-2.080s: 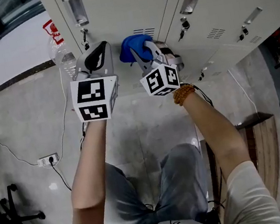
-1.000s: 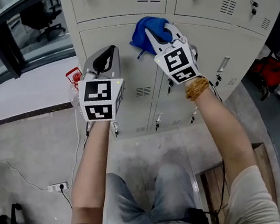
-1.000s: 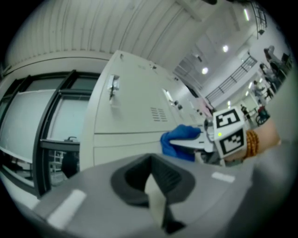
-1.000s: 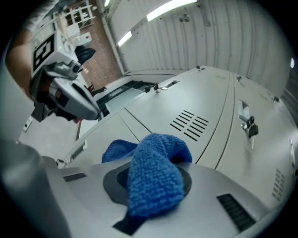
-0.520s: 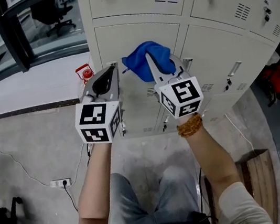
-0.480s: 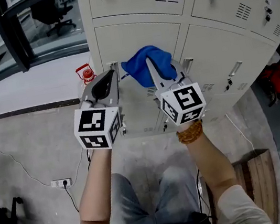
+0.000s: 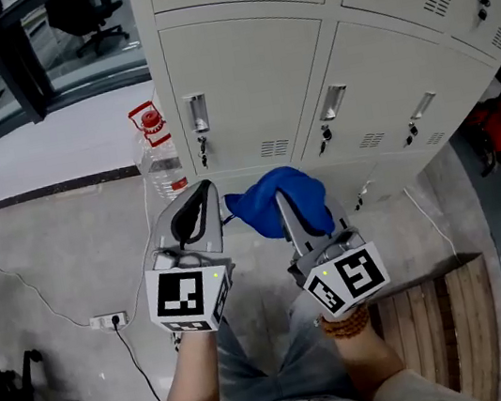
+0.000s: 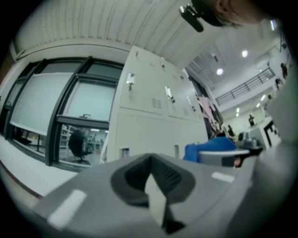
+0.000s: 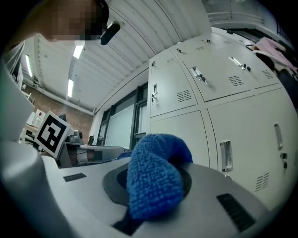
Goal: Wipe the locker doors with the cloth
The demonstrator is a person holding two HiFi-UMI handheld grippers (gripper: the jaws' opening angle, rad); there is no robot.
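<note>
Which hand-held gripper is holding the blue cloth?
The right hand-held gripper, clamped on the blue cloth; the left hand-held gripper is shut on nothing.

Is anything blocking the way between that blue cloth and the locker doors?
Nothing visible does. The cloth, clamped in the right gripper, is held off the doors with only open air ahead. A bottle stands on the floor by the lockers' left edge, off to the side of the cloth.

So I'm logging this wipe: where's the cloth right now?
In the head view, the cloth sits at centre, held in the right gripper, just right of the left gripper and in front of the bottom lockers.
</note>
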